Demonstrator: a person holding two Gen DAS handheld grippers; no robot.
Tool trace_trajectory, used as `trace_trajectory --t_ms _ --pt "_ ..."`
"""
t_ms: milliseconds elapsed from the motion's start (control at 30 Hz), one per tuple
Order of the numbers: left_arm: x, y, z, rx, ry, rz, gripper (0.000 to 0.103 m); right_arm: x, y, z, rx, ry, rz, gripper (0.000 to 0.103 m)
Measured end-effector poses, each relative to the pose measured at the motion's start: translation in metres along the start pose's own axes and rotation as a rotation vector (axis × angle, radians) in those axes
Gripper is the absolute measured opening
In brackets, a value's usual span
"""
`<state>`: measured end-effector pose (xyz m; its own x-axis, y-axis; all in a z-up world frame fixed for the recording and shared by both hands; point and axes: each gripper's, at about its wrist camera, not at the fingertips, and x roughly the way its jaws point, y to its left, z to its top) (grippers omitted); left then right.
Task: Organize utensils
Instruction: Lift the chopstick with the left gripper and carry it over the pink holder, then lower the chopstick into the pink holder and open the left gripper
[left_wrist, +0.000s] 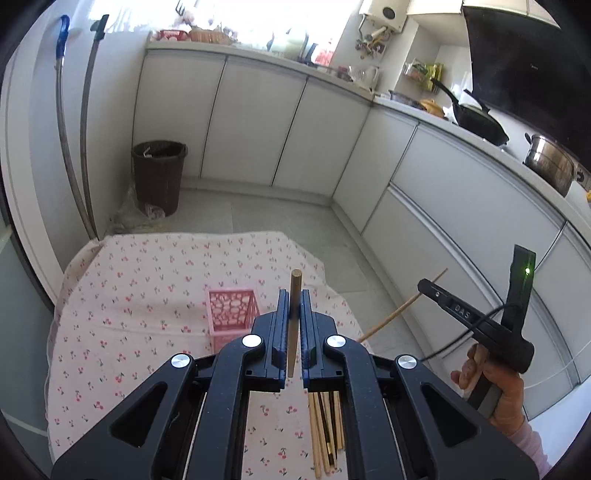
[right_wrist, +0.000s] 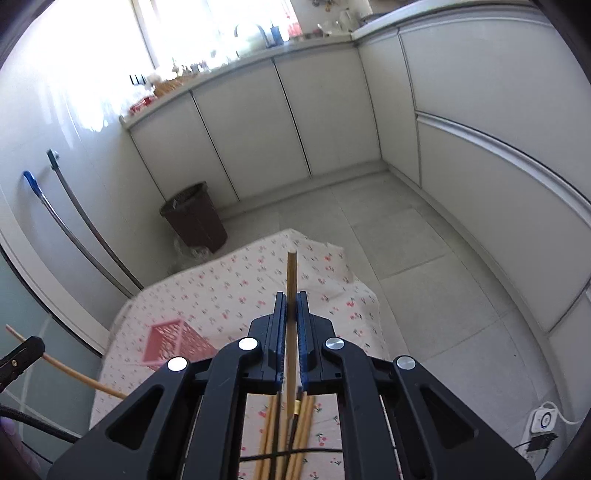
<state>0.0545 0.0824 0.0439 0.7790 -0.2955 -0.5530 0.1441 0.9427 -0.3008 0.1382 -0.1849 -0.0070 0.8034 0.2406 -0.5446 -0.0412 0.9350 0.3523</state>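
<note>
My left gripper (left_wrist: 294, 295) is shut on a wooden chopstick (left_wrist: 294, 321) that sticks up past the fingertips. My right gripper (right_wrist: 291, 297) is shut on another chopstick (right_wrist: 291, 291), also pointing forward. Both are raised above the cherry-print cloth (left_wrist: 147, 280). A pile of loose chopsticks (left_wrist: 327, 428) lies on the cloth under the grippers, seen too in the right wrist view (right_wrist: 291, 439). A pink openwork basket (left_wrist: 231, 314) stands on the cloth left of centre (right_wrist: 173, 347). In the left wrist view the right gripper (left_wrist: 428, 286) shows at the right with its chopstick (left_wrist: 402, 306), held by a hand (left_wrist: 495, 387).
The small cloth-covered table stands in a kitchen with white cabinets (left_wrist: 258, 122) around a tiled floor (right_wrist: 424, 266). A brown waste bin (left_wrist: 159, 173) stands beyond the table. Two mop handles (left_wrist: 74, 147) lean on the left wall. A power strip (right_wrist: 543, 424) lies on the floor at right.
</note>
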Motion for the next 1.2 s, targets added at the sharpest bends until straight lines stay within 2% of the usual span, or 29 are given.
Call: trace_trajectory --t_ms 200,367,533,667,733,800,900,1000,1067,1200 --pt "-0.014 0.001 0.037 -0.022 -0.125 0.070 0.005 -0.019 0.011 0.029 0.104 -0.115 0.128 0.006" --pt "-0.018 0.007 0.055 -0.036 -0.199 0.110 0.005 -0.020 0.027 0.046 0.146 -0.141 0.218 0.006" --pt "-0.011 0.018 0.064 -0.057 -0.236 0.157 0.005 -0.011 0.047 0.052 0.152 -0.140 0.267 0.006" --pt "0.005 0.027 0.068 -0.078 -0.237 0.167 0.006 -0.001 0.058 0.046 0.161 -0.130 0.278 0.006" --pt "0.019 0.030 0.064 -0.067 -0.221 0.197 0.006 0.011 0.062 0.045 0.173 -0.117 0.277 0.006" --pt "0.034 0.038 0.058 -0.077 -0.178 0.189 0.010 0.019 0.062 0.039 0.182 -0.106 0.278 0.006" --pt "0.037 0.049 0.053 -0.122 -0.155 0.168 0.019 0.030 0.068 0.035 0.172 -0.104 0.257 0.006" --pt "0.022 0.049 0.055 -0.140 -0.193 0.161 0.030 0.039 0.073 0.032 0.162 -0.098 0.244 0.006" --pt "0.013 0.045 0.058 -0.135 -0.217 0.154 0.043 0.045 0.075 0.030 0.161 -0.092 0.234 0.006" --pt "0.010 0.036 0.055 -0.103 -0.211 0.154 0.046 0.062 0.083 0.022 0.141 -0.057 0.221 0.009"
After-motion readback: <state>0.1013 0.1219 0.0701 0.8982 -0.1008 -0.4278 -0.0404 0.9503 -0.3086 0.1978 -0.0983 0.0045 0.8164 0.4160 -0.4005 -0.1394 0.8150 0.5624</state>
